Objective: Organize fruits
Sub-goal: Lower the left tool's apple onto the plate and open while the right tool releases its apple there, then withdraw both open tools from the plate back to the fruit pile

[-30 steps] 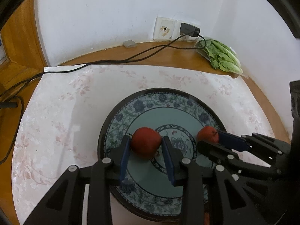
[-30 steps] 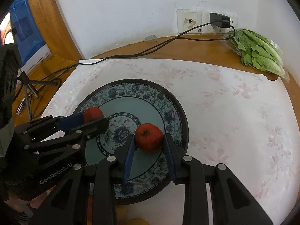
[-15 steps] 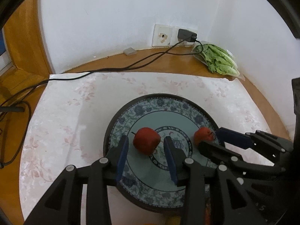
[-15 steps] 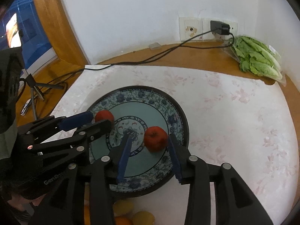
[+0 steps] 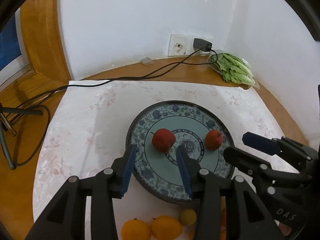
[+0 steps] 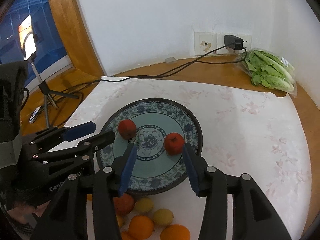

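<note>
Apples are sitting on the plate; we are holding both grippers wide, empty.

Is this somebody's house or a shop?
Probably a house: a patterned plate on a flowery tablecloth, a charger plugged into the wall, and bagged lettuce in the corner.

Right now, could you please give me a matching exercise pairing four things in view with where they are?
Things:
1. two red apples
2. oranges
3. bagged lettuce
4. black charger

Places:
A. in the wall socket
B. on the patterned plate
C. on bare wood by the wall corner
D. on the cloth, nearer than the plate

Pairs: 1-B, 2-D, 3-C, 4-A
</note>
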### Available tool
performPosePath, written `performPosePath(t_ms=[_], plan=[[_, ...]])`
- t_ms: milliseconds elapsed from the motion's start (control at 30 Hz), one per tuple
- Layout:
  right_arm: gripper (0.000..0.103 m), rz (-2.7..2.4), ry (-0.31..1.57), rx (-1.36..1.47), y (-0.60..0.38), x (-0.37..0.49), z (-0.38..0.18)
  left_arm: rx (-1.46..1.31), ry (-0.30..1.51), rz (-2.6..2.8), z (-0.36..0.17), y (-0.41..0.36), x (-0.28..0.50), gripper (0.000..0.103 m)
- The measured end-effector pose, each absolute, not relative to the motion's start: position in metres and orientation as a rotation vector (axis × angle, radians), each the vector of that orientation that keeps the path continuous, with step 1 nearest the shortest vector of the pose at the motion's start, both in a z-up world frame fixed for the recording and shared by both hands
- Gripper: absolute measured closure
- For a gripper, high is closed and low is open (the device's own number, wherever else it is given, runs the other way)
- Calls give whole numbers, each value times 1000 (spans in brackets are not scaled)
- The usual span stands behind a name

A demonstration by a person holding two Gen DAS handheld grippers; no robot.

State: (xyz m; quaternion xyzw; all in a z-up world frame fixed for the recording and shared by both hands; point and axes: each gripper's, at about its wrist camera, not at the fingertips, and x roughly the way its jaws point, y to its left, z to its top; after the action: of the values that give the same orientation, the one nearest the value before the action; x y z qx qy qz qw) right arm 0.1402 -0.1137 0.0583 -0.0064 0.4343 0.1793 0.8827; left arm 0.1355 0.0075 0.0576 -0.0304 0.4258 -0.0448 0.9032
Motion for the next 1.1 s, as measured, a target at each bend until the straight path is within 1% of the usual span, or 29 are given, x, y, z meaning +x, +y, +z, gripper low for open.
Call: performPosePath(t_ms=[667,1100], plan=[[51,375,860,5,-124,100,75,-44,855,-65,76,12,98,55],[50,345,881,25,-138,73,70,-67,900,-67,63,15,73,55]])
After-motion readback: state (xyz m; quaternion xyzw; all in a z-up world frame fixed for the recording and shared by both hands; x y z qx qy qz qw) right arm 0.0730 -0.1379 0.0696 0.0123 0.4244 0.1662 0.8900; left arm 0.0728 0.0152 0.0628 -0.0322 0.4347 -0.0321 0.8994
